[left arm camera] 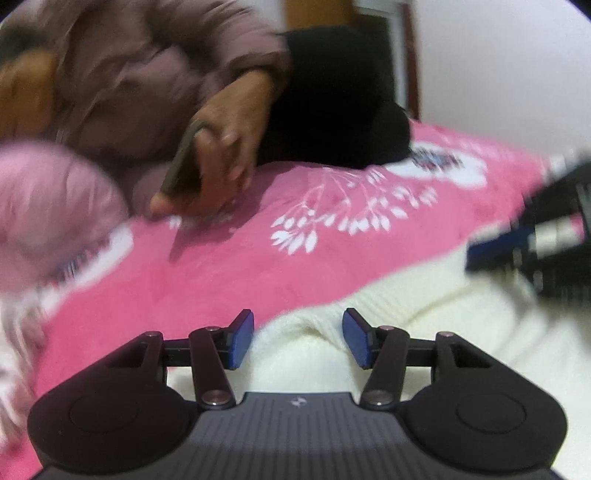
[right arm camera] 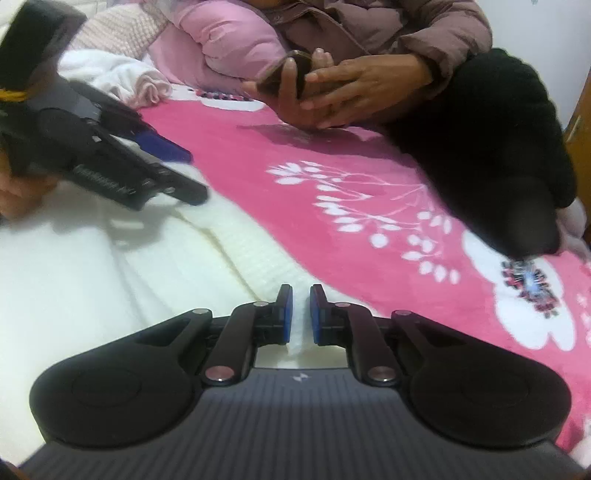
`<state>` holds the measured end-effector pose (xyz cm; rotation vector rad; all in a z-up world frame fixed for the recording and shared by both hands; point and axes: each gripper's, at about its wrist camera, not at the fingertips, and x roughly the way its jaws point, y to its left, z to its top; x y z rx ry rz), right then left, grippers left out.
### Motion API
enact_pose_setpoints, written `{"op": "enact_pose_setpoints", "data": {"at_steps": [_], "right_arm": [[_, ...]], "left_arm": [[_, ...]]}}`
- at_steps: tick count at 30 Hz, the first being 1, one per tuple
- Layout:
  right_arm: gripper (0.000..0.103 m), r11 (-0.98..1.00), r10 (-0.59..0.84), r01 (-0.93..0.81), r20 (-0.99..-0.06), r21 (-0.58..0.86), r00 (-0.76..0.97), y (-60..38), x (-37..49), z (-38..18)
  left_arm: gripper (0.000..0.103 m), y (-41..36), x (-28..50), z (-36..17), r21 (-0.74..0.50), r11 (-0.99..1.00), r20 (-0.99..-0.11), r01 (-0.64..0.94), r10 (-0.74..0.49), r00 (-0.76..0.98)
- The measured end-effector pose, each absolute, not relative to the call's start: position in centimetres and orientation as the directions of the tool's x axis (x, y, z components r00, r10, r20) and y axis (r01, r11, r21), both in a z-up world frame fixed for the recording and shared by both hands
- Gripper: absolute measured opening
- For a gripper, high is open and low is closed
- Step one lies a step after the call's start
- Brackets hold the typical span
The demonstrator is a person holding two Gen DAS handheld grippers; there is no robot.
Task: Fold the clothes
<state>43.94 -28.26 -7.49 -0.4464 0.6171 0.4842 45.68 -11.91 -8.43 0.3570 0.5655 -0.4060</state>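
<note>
while pinched, sweater (right arm camera: 299, 341) between jaws

Pink floral bedspread (right arm camera: 369, 177) under cream knit sweater (right arm camera: 110, 266).

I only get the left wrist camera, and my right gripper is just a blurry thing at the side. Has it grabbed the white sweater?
Observer: Yes. The right gripper is nearly shut, with a fold at the edge of the white sweater between its pads.
Operator: Are there more clothes to fold?
Observer: A crumpled white garment lies at the far side of the pink blanket, next to a pale pink knit.
Operator: Is the person near my stuff?
Observer: No. Both of the person's hands are holding a phone, well away from the sweater.
</note>
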Motion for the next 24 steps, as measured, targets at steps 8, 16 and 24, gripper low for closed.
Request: {"op": "enact_pose_setpoints", "data": {"at_steps": [8, 16, 24], "right_arm": [[0.007, 0.845, 0.311, -0.498, -0.579, -0.194, 0.753, -29.8, 43.3, -8.5], [0.007, 0.831, 0.276, -0.500, -0.600, -0.244, 0.751, -28.9, 43.4, -8.8], [0.009, 0.958, 0.266, -0.279, -0.539, 0.059, 0.799, -32.8, 39.1, -3.6]], "left_arm": [[0.057, -12.5, 44.6, -9.1, 0.333, 0.815, -0.544, 0.474, -0.245, 0.802], [0.059, -13.5, 43.6, -9.6, 0.424, 0.794, -0.504, 0.436, -0.193, 0.842], [0.067, -11.3, 39.1, -6.1, 0.376, 0.848, -0.540, 0.374, -0.128, 0.832]]}}
